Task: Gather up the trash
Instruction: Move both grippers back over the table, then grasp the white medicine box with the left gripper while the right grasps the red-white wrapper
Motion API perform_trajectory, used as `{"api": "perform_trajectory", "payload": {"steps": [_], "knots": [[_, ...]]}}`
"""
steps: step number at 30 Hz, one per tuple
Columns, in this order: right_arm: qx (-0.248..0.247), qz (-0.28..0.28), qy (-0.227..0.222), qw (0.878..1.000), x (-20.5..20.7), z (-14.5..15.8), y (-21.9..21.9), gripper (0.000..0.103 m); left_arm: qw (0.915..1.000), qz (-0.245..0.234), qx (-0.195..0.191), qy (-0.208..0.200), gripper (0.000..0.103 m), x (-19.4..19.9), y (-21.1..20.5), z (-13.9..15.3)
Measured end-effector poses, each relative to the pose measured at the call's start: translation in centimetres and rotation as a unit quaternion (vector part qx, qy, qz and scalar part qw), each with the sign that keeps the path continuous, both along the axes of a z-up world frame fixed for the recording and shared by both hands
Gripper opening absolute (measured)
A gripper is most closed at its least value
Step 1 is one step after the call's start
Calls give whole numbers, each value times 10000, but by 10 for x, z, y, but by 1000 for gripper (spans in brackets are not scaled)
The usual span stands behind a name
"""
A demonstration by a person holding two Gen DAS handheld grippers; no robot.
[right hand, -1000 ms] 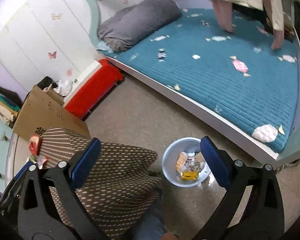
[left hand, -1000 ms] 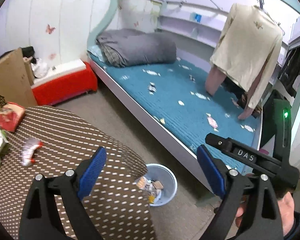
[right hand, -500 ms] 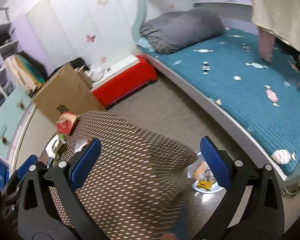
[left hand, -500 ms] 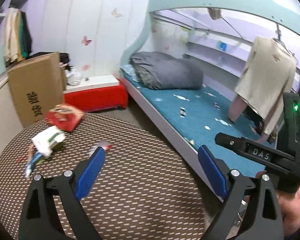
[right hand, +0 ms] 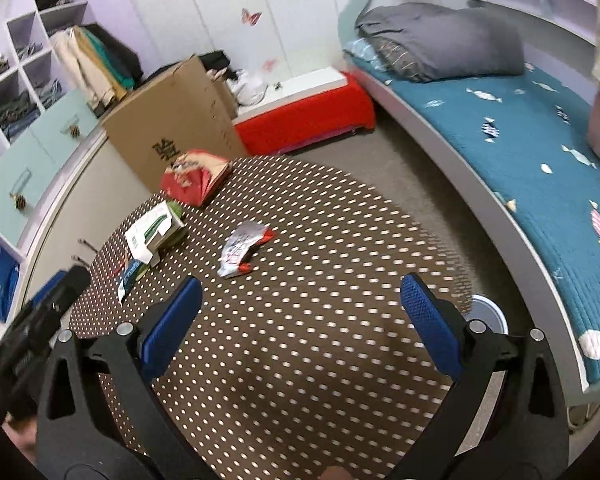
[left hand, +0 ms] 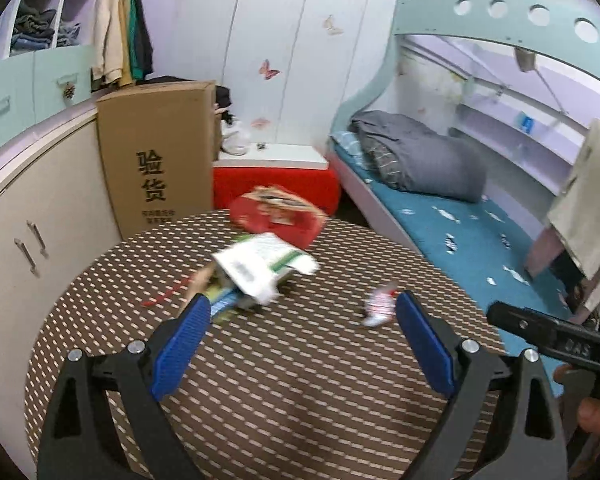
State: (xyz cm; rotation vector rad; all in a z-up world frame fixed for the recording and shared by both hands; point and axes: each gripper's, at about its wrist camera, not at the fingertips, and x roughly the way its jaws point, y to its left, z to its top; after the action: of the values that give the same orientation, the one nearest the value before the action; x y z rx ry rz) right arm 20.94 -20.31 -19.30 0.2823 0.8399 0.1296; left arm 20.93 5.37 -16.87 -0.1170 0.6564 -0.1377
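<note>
A round table with a brown dotted cloth [left hand: 300,380] [right hand: 320,340] holds trash: a red snack bag [left hand: 276,216] [right hand: 194,176], a white and green carton [left hand: 260,268] [right hand: 152,232], a blue-green wrapper [right hand: 130,274] under it, and a white and red wrapper [left hand: 378,306] [right hand: 244,248]. My left gripper [left hand: 300,340] is open and empty above the table, short of the carton. My right gripper [right hand: 300,320] is open and empty over the table's near half. The pale blue trash bin [right hand: 488,314] peeks out past the table's right edge.
A tall cardboard box [left hand: 156,156] [right hand: 172,128] and a red bench [left hand: 276,188] [right hand: 304,116] stand behind the table. A bunk bed with a teal mattress [left hand: 460,232] [right hand: 520,140] runs along the right. Cabinets [left hand: 32,208] line the left.
Both grippers have swung up and left from the floor bin toward the table top. The trash on the table now lies closer and more central. Both stay open.
</note>
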Motion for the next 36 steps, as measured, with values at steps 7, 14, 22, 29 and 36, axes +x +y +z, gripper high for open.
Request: {"api": "perform_trajectory", "payload": {"steps": [7,14,22,29,36], "knots": [[-44,160,265,9995,32,-26,22,97,9960,-334,808,200,92,61,13,-27],[-124,330,365,9987,69,-42,45,97,9850,-1019,1315,469,91,109,0,-55],[-473,562,341,9967,90,-55,71,43,9872,-1296,624,682,58,119,4,-54],[-213,597,111,9979,63,-45,56,30,9944,-1053,-134,-26,58,85,21,-23],[-91,659,-139,9977,23,-30,42,29,9893,-938,-744,-840,58,38,32,21]]}}
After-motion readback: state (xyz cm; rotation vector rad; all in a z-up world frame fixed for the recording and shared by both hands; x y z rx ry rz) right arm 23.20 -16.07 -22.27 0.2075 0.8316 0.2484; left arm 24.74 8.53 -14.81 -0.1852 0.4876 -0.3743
